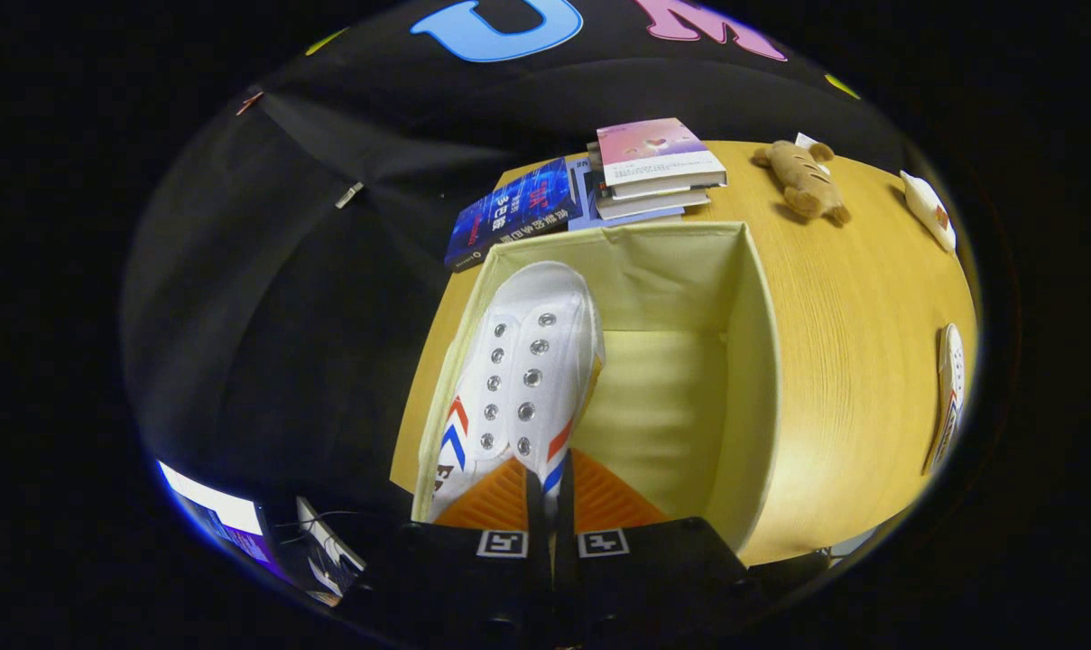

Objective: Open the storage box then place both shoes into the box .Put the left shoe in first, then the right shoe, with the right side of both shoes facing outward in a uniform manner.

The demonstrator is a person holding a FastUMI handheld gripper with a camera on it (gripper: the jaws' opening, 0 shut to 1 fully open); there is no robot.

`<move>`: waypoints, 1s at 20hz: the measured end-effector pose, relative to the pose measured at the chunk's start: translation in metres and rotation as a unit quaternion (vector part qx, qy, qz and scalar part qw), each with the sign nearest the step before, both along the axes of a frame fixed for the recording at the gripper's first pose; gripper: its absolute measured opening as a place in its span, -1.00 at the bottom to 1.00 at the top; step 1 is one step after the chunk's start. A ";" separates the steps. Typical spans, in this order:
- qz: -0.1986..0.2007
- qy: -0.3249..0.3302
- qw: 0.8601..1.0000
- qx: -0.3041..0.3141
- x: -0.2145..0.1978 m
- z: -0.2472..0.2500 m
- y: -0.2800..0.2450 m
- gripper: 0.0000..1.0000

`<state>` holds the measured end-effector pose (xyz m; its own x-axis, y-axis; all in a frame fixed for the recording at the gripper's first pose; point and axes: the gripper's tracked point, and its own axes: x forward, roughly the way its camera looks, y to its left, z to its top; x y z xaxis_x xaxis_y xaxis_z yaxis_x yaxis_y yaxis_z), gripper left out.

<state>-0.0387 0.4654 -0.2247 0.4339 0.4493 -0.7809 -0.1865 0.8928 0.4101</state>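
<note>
Fingers [550,506] at bottom centre are pinched tight on the heel end of a white shoe [518,379], w/ barely a slit between them, holding it toe-forward over the left half of the open storage box [753,361] in mid-frame. Box sits on the wood worktop [852,361]; its right half shows bare pale lining. 2nd shoe [949,397] lies at the worktop's right edge, well apart from the box, while a stack of books [658,167], a blue book [509,212] and a plush toy [805,181] sit beyond the box twd the top of the frame.
</note>
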 end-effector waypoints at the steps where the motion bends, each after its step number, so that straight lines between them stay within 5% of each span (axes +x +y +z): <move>1: 0.006 0.003 1.000 -0.001 0.000 -0.004 0.003 -0.84; 2: 0.018 0.008 1.000 0.012 -0.002 -0.004 0.013 -0.75; 5: 0.044 -0.003 0.998 0.045 -0.007 0.012 0.030 0.03; 8: 0.081 -0.036 0.995 0.046 -0.016 0.028 0.024 1.00; 14: 0.110 -0.147 0.983 0.019 -0.014 0.072 -0.053 0.98; 20: 0.063 -0.204 0.977 -0.002 0.008 0.107 -0.169 0.98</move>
<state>-0.0304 0.2961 -0.1180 0.6513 0.5160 -0.5563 -0.4418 0.8540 0.2749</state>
